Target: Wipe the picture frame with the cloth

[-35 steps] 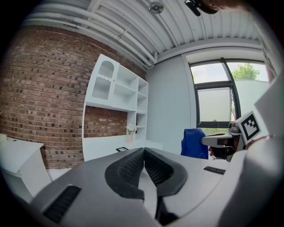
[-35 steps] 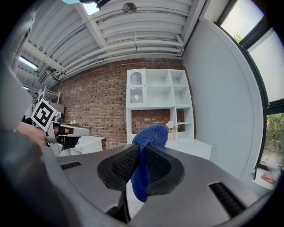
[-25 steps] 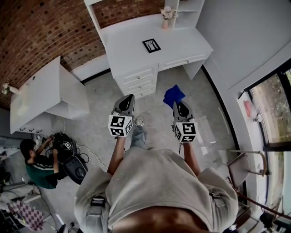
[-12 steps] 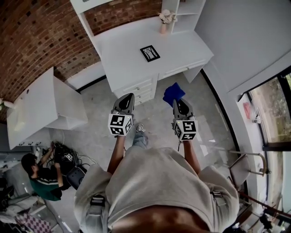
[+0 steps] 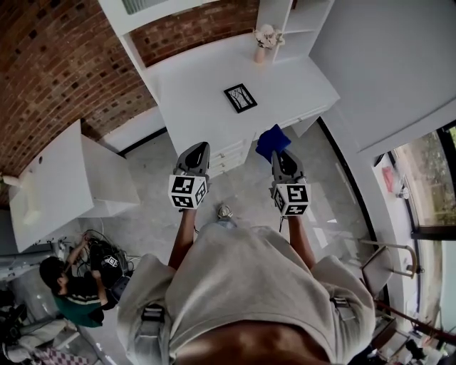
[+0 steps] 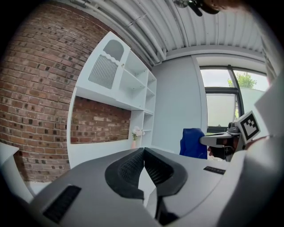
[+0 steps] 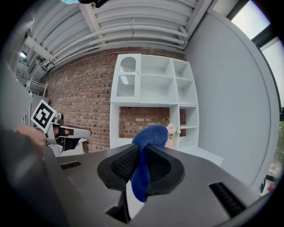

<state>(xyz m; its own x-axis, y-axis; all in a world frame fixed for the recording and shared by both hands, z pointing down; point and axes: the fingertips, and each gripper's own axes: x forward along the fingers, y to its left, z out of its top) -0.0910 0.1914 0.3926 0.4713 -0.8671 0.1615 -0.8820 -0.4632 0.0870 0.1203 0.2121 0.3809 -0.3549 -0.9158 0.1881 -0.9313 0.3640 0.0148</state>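
Note:
A black picture frame [image 5: 240, 98] lies flat on the white desk [image 5: 206, 85] ahead of me. My right gripper [image 5: 278, 151] is shut on a blue cloth [image 5: 272, 140], which sticks out past its tips just short of the desk's front edge. In the right gripper view the blue cloth [image 7: 144, 153] hangs pinched between the jaws. My left gripper [image 5: 198, 146] is shut with nothing in it, level with the right one and near the desk drawers [image 5: 231, 153]. In the left gripper view its jaws meet, and the blue cloth [image 6: 193, 142] shows at the right.
A small vase of flowers [image 5: 265, 39] stands at the back of the desk by white shelves [image 5: 296, 18]. A second white desk [image 5: 60, 182] stands at the left against the brick wall. A person [image 5: 71, 285] sits on the floor among cables. A window [image 5: 427, 171] is at the right.
Both grippers have moved forward toward the white desk together, the cloth still held. The desk and frame now sit closer in the head view.

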